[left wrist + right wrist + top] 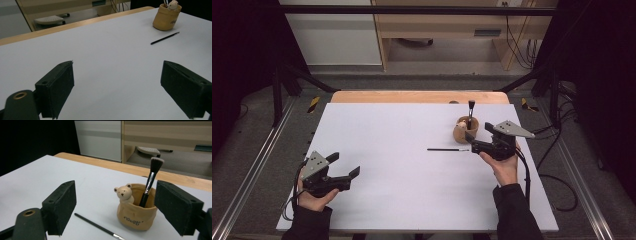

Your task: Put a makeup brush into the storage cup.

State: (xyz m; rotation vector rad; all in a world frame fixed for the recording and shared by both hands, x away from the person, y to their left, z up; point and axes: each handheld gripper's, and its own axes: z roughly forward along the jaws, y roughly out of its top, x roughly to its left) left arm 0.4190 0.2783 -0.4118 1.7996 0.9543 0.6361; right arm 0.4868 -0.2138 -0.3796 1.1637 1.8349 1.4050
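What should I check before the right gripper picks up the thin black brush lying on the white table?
1. Right gripper jaws open, nothing between them: ok.
2. Thin black brush lies flat on the white table, apart from the tan bear-shaped ceramic holder: ok.
3. Holder stands upright: ok.
4. Fluffy-tipped makeup brush stands inside the holder, leaning: ok.
5. Left gripper open, far from the brush: ok.
6. Right gripper aligned with the thin brush: cannot tell.
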